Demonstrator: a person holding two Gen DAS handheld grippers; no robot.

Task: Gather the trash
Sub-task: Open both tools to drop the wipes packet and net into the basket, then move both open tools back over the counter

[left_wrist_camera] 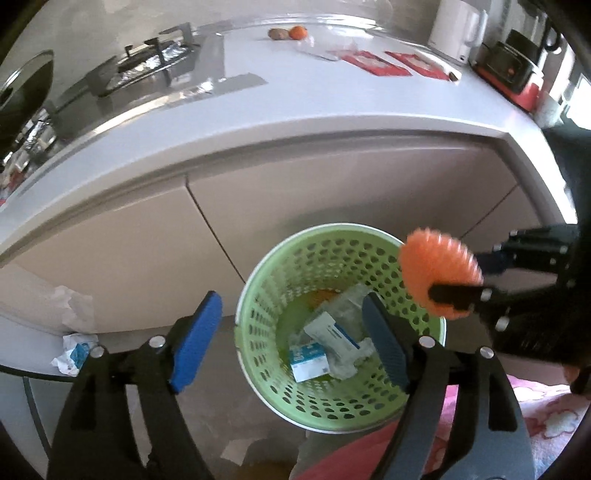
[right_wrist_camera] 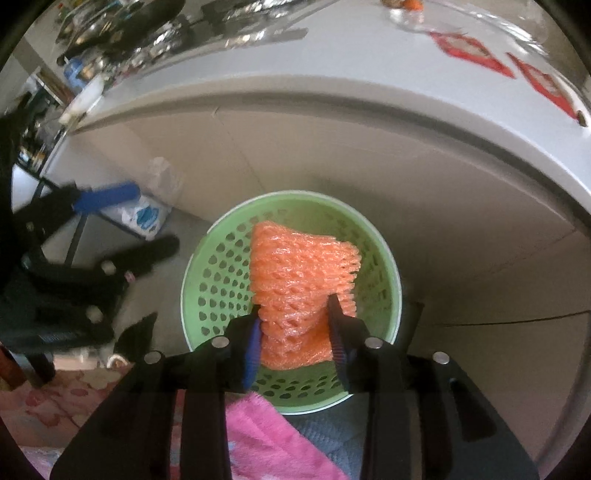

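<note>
1. Kitchen cabinets with pale beige doors (left_wrist_camera: 155,236) are running under a white countertop (left_wrist_camera: 295,96), and you are working low in front of them, above a green perforated basket (left_wrist_camera: 258,314) standing on the floor.
2. You are holding your left gripper (left_wrist_camera: 291,343) over the basket's near rim with its jaws spread wide and nothing between the blue pads (left_wrist_camera: 195,343).
3. Your right gripper (right_wrist_camera: 295,332) is pinching an orange foam fruit net (right_wrist_camera: 299,277), its jaws drawn in narrow on the net's lower end.
4. From the right wrist view, the net is hanging directly over the basket's mouth; from the left wrist view it is sitting above the basket's far right rim, not yet inside.
5. Two small blue-and-white cartons (left_wrist_camera: 325,347) and some crumpled clear plastic (left_wrist_camera: 347,306) are lying at the bottom of the basket.
6. A crumpled white-and-blue wrapper (left_wrist_camera: 74,354) is lying to the left of the basket, well apart from it.
7. On the countertop, an orange fruit (left_wrist_camera: 297,32) is sitting just beside a brown one (left_wrist_camera: 277,34), with red packets (left_wrist_camera: 373,62) and a white kettle (left_wrist_camera: 454,29) farther right.
</note>
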